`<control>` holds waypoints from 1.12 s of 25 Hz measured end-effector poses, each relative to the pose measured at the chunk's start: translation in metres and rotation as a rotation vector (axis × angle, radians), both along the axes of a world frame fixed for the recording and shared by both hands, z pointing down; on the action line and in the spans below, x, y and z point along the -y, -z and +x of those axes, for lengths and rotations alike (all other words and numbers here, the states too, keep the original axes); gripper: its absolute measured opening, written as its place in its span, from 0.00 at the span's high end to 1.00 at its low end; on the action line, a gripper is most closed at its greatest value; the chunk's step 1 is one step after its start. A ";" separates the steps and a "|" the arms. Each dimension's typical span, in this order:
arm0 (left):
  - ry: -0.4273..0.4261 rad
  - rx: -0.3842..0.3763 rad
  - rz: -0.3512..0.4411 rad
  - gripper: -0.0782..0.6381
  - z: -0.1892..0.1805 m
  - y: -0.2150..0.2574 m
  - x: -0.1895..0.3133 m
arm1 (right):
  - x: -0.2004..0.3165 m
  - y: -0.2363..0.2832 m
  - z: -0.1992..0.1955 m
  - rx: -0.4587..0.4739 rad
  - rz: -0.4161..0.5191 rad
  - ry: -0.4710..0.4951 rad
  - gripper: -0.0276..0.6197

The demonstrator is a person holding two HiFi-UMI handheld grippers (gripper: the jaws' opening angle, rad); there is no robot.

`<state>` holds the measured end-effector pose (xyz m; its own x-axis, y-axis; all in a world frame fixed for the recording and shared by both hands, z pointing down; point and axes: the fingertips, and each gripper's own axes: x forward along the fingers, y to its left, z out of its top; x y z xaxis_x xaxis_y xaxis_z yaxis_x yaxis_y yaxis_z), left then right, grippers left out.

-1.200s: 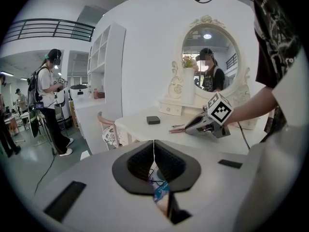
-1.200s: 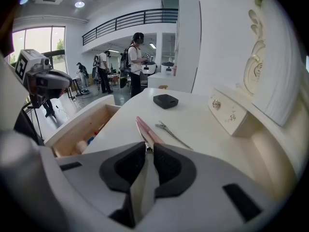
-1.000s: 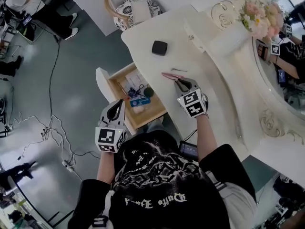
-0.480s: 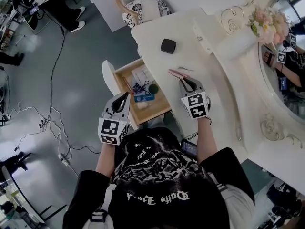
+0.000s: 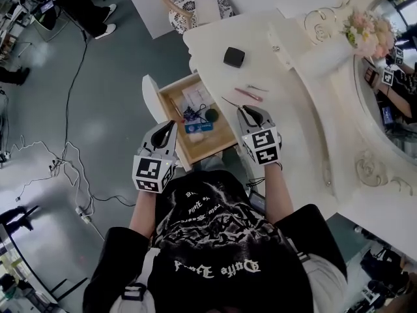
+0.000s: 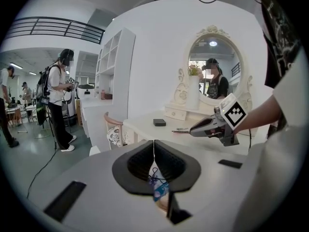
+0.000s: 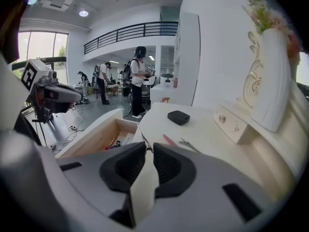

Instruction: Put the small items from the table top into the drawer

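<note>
Grey floor strewn with cables; cream, ornate vanity table [image 5: 287, 129] with an oval mirror [image 5: 391, 77] and a white vase of pink flowers [image 5: 329, 54] at its back.

1 light wooden drawer [image 5: 210, 153] stands pulled out at the table's front. It holds a blue-labelled packet, a dark green ball, a tangle of cord and papers.

Right gripper [image 5: 242, 111] hovers over the table's front edge, just beside the drawer's right wall. Its jaws are nearly together, pinched on a thin dark metal pin [image 5: 229, 102], whose free end sticks out ahead toward the drawer's far right corner.

Left gripper [image 5: 171, 124] hangs over the floor just left of the drawer, jaws closed tip to tip, nothing between them.

On the table top: 1 slim pink stick [image 5: 249, 94], 1 thin metal clip [image 5: 258, 88] just beyond it, and 1 small black square box [image 5: 234, 57] farther back.
</note>
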<state>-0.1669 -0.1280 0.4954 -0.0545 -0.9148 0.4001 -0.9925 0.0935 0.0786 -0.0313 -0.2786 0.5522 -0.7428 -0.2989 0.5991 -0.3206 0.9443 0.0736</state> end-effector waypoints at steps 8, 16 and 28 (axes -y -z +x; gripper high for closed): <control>0.009 -0.018 0.000 0.87 -0.011 -0.005 -0.018 | -0.035 -0.001 -0.013 -0.006 -0.008 0.054 0.86; -0.020 -0.024 0.001 0.87 -0.015 -0.010 -0.024 | -0.076 -0.005 -0.031 -0.026 -0.022 0.111 0.86; -0.013 -0.014 0.025 0.87 -0.027 -0.001 -0.029 | -0.107 -0.037 -0.060 -0.120 -0.051 0.199 0.86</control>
<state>-0.1943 -0.0985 0.4963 -0.0376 -0.9250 0.3782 -0.9924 0.0788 0.0942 -0.0912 -0.1715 0.5896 -0.7064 -0.1205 0.6975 -0.1193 0.9916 0.0505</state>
